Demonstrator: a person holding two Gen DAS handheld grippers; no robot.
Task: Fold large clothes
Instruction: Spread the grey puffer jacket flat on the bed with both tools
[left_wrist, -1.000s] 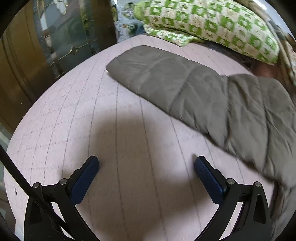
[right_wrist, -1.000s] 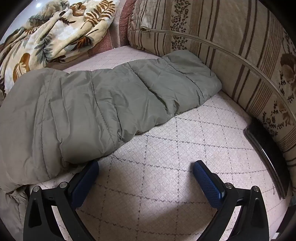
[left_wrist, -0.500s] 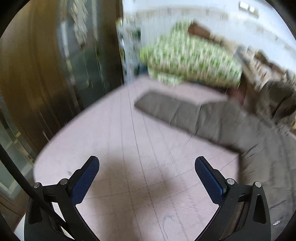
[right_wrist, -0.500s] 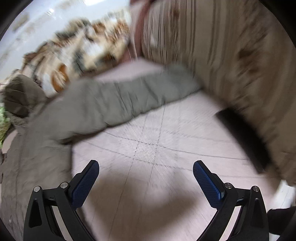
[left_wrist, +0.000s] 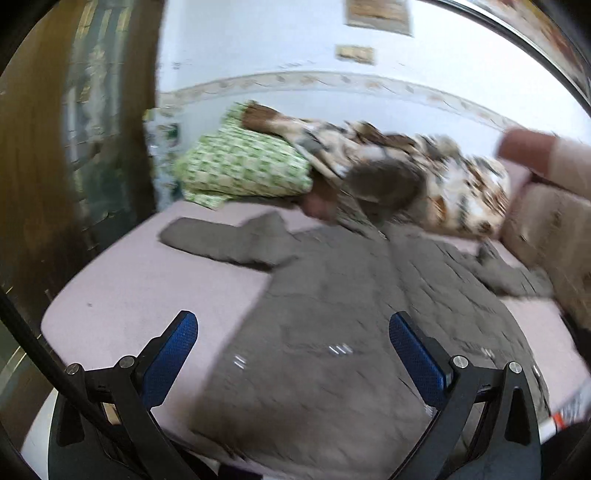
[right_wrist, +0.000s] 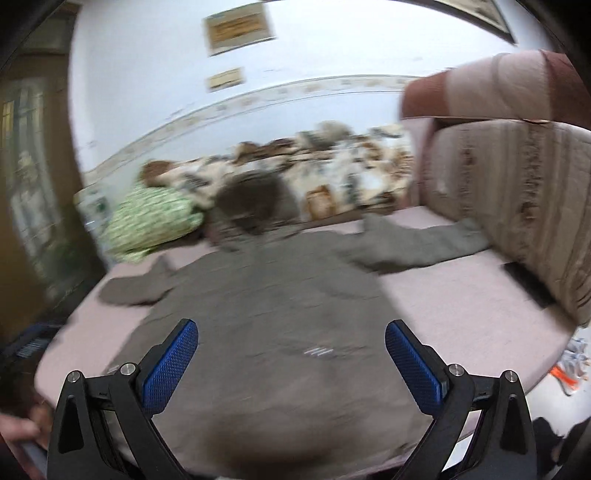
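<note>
A large grey-brown quilted jacket (left_wrist: 332, 314) lies spread flat on the pink bed cover (left_wrist: 122, 295), both sleeves stretched out to the sides and its hood at the far end. It also shows in the right wrist view (right_wrist: 266, 314). My left gripper (left_wrist: 293, 354) is open and empty, raised above the jacket's lower left part. My right gripper (right_wrist: 291, 358) is open and empty, raised above the jacket's lower middle. Both views are blurred by motion.
A green checked pillow (left_wrist: 240, 166) and a leaf-print blanket (left_wrist: 443, 173) lie at the head of the bed (right_wrist: 480, 306). A striped cushion (right_wrist: 517, 206) stands on the right. A dark wooden cabinet (left_wrist: 55, 166) stands on the left. The bed's near edge is just below the grippers.
Both grippers have pulled back and up from close over the sleeves, so the whole jacket and the wall behind are in view. Both stayed open.
</note>
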